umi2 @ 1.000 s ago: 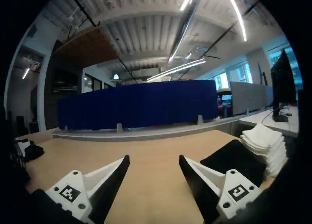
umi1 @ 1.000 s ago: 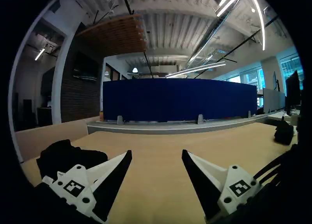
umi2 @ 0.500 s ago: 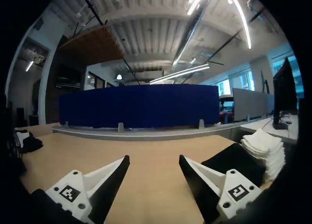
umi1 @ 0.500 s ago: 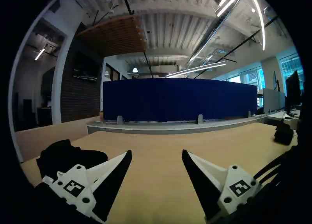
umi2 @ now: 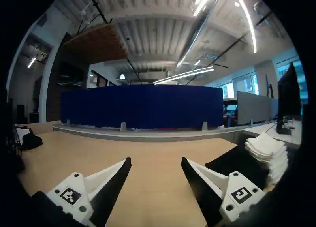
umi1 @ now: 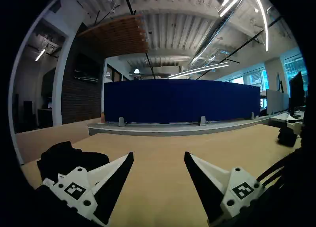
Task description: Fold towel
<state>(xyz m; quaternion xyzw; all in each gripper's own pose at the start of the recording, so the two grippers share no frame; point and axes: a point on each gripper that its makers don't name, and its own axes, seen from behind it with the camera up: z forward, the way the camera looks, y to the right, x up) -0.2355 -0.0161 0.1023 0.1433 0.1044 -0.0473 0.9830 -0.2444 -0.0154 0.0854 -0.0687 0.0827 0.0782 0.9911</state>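
In the left gripper view my left gripper [umi1: 158, 160] stands open over the wooden table [umi1: 166, 148], nothing between its fingers. A crumpled black cloth [umi1: 65, 158] lies just left of its left finger. In the right gripper view my right gripper [umi2: 155, 164] is open and empty too. Behind its right finger lies a flat black towel [umi2: 239, 164], and beside that sits a stack of folded white towels [umi2: 268, 152] at the table's right edge.
A blue divider screen [umi1: 177, 100] on a grey rail runs across the table's far side. A small dark object [umi1: 287, 136] rests at the right of the left gripper view, another dark lump [umi2: 31, 140] at the far left of the right gripper view. A monitor [umi2: 288, 100] stands far right.
The right gripper view has tilted up and shifted slightly, so the table and white stack sit lower in frame. The left gripper has stayed still. Both remain open.
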